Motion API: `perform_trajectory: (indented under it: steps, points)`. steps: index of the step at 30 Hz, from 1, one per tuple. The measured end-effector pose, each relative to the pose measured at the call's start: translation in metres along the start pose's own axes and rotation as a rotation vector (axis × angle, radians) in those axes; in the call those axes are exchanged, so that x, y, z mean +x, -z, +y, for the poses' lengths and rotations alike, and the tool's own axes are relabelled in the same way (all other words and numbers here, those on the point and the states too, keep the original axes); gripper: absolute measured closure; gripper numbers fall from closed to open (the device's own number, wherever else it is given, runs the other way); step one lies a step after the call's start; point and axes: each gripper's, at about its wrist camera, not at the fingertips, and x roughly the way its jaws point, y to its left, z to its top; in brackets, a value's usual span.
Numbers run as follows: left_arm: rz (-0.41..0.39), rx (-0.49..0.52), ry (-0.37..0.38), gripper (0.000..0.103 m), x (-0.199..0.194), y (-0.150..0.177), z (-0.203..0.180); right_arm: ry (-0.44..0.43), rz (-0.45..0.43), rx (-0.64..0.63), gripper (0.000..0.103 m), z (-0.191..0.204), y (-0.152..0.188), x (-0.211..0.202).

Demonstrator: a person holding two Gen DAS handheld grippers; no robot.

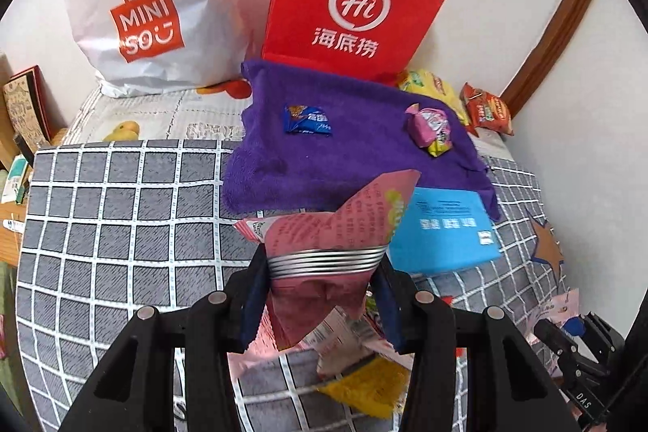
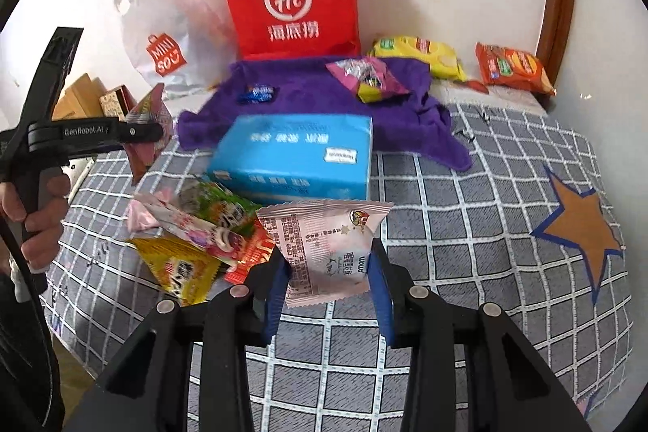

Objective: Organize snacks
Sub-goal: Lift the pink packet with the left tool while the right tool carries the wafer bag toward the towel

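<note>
Two grippers angle downward over the checked bedspread (image 2: 465, 229). The left gripper (image 1: 324, 294) pinches a pink snack packet (image 1: 324, 250) at lower centre, its base hidden behind the fingers. The right gripper (image 2: 328, 278) clamps a pale pink packet (image 2: 328, 245). Beyond lie a blue box (image 2: 291, 156) and a purple towel (image 1: 344, 148); small print is unreadable.

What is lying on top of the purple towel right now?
On the purple towel lie a small blue candy wrapper and a pink and yellow snack packet. The blue tissue box covers its near edge; whatever lies under the towel is hidden.
</note>
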Motion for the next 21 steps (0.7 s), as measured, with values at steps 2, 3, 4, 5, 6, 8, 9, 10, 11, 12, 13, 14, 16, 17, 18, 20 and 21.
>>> perform_trajectory:
  steps: [2,3,4,5,6,8,9,10,11,12,13,14,16,17,18,20,21]
  points:
    - [-0.009,0.006,0.007,0.058,-0.009,0.004,-0.003,0.002,-0.018,-0.004,0.066,0.002,-0.001,-0.008]
    - [-0.010,0.007,0.009,0.058,-0.012,0.006,-0.005,0.003,-0.027,-0.006,0.066,0.003,-0.002,-0.012]
    - [-0.011,0.009,0.014,0.058,-0.017,0.009,-0.007,0.004,-0.036,-0.008,0.066,0.004,-0.002,-0.017]
    - [-0.012,0.009,0.019,0.058,-0.020,0.011,-0.009,0.005,-0.043,-0.009,0.066,0.005,-0.002,-0.022]
    - [-0.010,0.010,0.026,0.058,-0.024,0.014,-0.012,0.006,-0.053,-0.009,0.066,0.006,-0.003,-0.027]
    - [-0.008,0.014,0.036,0.058,-0.029,0.018,-0.016,0.006,-0.065,-0.004,0.066,0.006,-0.003,-0.033]
    - [-0.009,0.016,0.041,0.058,-0.031,0.020,-0.019,0.006,-0.069,-0.001,0.066,0.007,-0.003,-0.037]
    - [-0.010,0.018,0.045,0.058,-0.034,0.022,-0.022,0.007,-0.073,-0.001,0.066,0.007,-0.004,-0.039]
    - [-0.010,0.021,0.049,0.058,-0.036,0.024,-0.024,0.010,-0.079,-0.003,0.066,0.008,-0.004,-0.042]
    - [-0.011,0.024,0.054,0.058,-0.039,0.025,-0.027,0.014,-0.084,-0.004,0.066,0.008,-0.005,-0.046]
    - [-0.015,0.027,0.059,0.058,-0.042,0.027,-0.031,0.018,-0.089,-0.005,0.066,0.009,-0.004,-0.049]
    - [-0.019,0.029,0.064,0.058,-0.045,0.029,-0.034,0.022,-0.095,-0.007,0.066,0.009,-0.005,-0.053]
    - [-0.024,0.035,0.074,0.058,-0.050,0.031,-0.040,0.026,-0.110,-0.006,0.066,0.009,-0.005,-0.060]
    - [-0.026,0.039,0.081,0.058,-0.053,0.032,-0.043,0.026,-0.116,-0.005,0.066,0.009,-0.005,-0.064]
    - [-0.029,0.045,0.087,0.058,-0.055,0.034,-0.047,0.027,-0.123,-0.004,0.066,0.010,-0.005,-0.067]
    - [-0.030,0.055,0.093,0.058,-0.058,0.036,-0.054,0.029,-0.133,-0.002,0.066,0.009,-0.005,-0.073]
    - [-0.031,0.064,0.097,0.058,-0.060,0.037,-0.059,0.027,-0.140,0.000,0.066,0.009,-0.005,-0.076]
